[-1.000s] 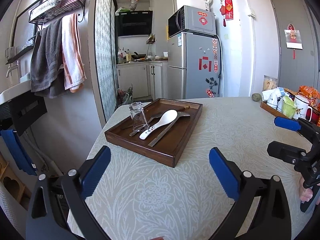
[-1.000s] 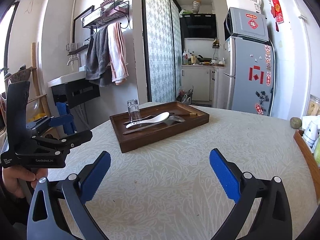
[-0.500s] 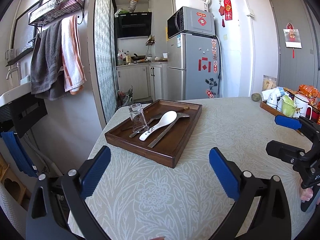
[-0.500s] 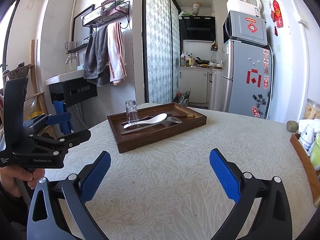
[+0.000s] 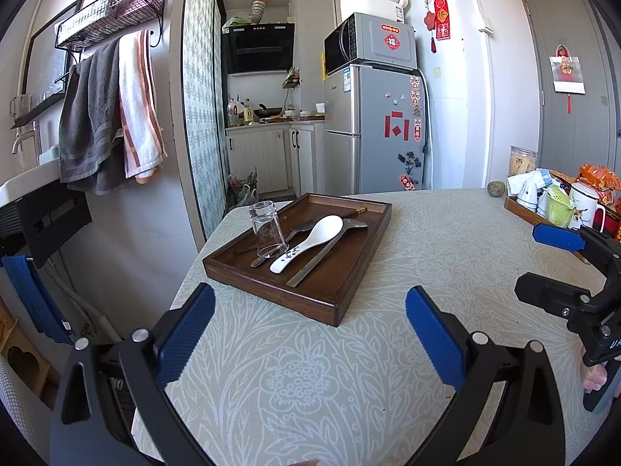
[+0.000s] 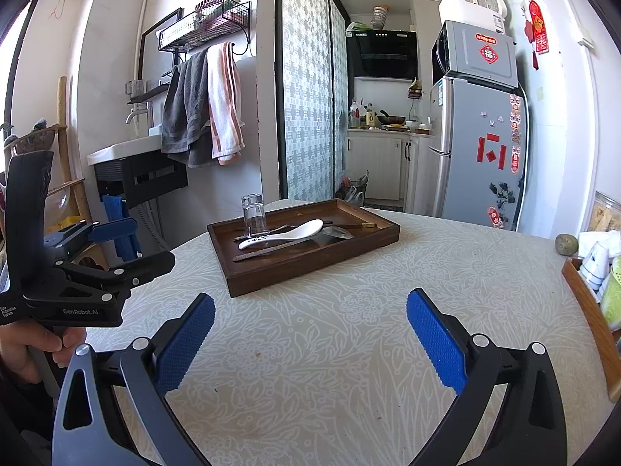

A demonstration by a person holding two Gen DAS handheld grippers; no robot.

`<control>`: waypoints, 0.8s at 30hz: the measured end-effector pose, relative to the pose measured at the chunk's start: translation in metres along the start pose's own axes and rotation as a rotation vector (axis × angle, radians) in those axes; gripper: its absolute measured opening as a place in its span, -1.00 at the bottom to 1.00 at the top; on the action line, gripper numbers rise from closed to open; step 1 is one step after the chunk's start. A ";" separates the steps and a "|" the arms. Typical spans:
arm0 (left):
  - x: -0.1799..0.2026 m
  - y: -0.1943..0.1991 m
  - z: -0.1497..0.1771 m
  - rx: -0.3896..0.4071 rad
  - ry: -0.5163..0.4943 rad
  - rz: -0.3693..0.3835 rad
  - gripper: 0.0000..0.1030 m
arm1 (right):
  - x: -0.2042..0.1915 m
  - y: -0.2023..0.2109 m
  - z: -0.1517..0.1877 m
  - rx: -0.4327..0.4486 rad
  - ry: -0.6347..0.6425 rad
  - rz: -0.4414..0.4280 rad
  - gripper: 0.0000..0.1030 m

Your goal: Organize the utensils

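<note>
A dark wooden tray [image 5: 341, 303] [image 6: 372, 239] lies on the table ahead of both grippers. In it are a white ceramic spoon [image 5: 310, 242] [image 6: 283, 235], a metal spatula [image 5: 330, 250] [image 6: 295, 244], a metal spoon [image 5: 279, 244], chopsticks with a brass tip [image 6: 349, 226] and an upside-down clear glass [image 5: 268, 233] [image 6: 254, 215]. My left gripper [image 5: 310, 334] is open and empty, short of the tray's near edge. My right gripper [image 6: 310, 338] is open and empty, a little short of the tray. Each gripper shows at the side of the other's view.
A second tray [image 5: 524, 211] with cups, a mug and snack packets stands at the table's right edge. A small round stone [image 5: 496, 188] lies near it. The table's left edge [image 5: 194, 268] drops off beside the tray. A fridge [image 5: 388, 128] stands behind.
Both views have shifted only slightly. The grippers stay open and the things in the tray have not moved.
</note>
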State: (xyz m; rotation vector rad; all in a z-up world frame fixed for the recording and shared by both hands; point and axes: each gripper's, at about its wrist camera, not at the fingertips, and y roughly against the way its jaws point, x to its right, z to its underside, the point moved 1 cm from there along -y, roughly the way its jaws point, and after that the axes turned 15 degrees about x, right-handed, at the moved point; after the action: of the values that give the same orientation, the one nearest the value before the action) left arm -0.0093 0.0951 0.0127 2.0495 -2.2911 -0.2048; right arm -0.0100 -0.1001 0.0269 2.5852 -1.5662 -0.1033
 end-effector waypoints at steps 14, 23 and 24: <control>0.001 0.000 0.000 -0.004 0.005 0.005 0.95 | 0.000 0.000 0.000 -0.001 0.000 0.000 0.94; 0.003 0.001 -0.001 -0.001 0.001 0.001 0.95 | 0.000 0.000 0.000 0.000 0.000 0.000 0.94; 0.003 0.001 -0.001 0.000 -0.001 0.001 0.95 | 0.000 0.000 0.000 -0.001 0.000 0.000 0.94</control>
State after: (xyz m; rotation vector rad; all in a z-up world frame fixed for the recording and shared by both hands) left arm -0.0102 0.0924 0.0134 2.0481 -2.2922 -0.2059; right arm -0.0098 -0.0999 0.0274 2.5844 -1.5660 -0.1034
